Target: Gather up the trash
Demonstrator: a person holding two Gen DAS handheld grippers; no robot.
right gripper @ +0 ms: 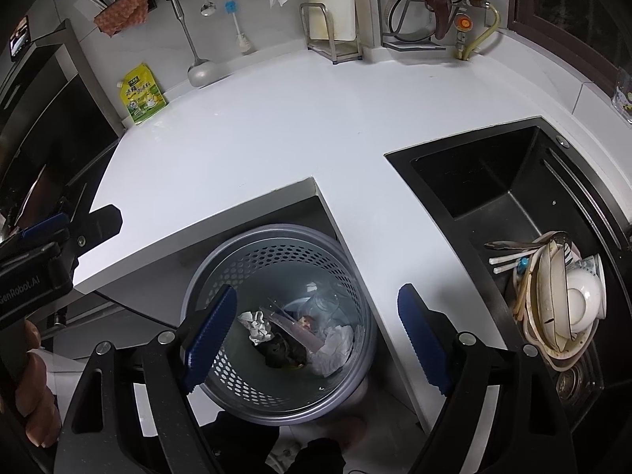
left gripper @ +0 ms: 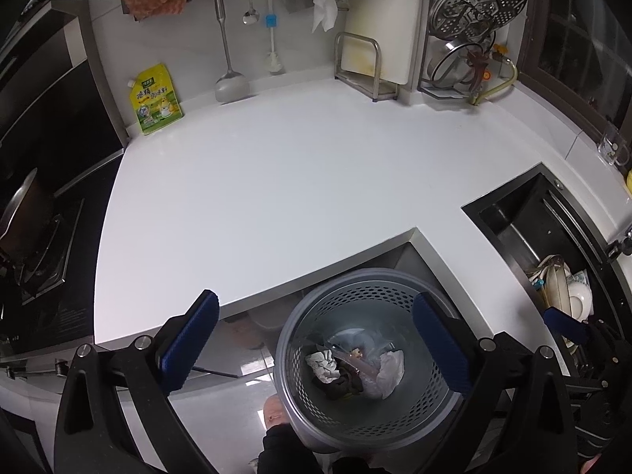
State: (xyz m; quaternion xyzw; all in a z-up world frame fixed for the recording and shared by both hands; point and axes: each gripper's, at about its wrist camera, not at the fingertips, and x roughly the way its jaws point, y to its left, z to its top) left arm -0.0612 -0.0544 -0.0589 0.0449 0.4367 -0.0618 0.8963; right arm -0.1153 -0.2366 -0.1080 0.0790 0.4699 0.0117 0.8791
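A grey perforated trash bin (left gripper: 316, 316) stands on the floor in the notch of the white counter (left gripper: 276, 177); it also shows in the right wrist view (right gripper: 205, 272). Inside lie crumpled white paper (left gripper: 391, 371), dark scraps and clear plastic (right gripper: 316, 304). My left gripper (left gripper: 316, 339) is open and empty, above the bin's left side. My right gripper (right gripper: 316, 331) is open and empty, straight above the bin. The left gripper's body (right gripper: 59, 237) shows at the left of the right wrist view.
A yellow seasoning pouch (left gripper: 156, 98) leans on the back wall. A black sink (right gripper: 513, 205) with dirty dishes (right gripper: 561, 300) lies to the right. A stove with a pan (left gripper: 23, 213) lies left. A cutting board rack (left gripper: 367, 67) and a dish rack (left gripper: 466, 39) stand at the back.
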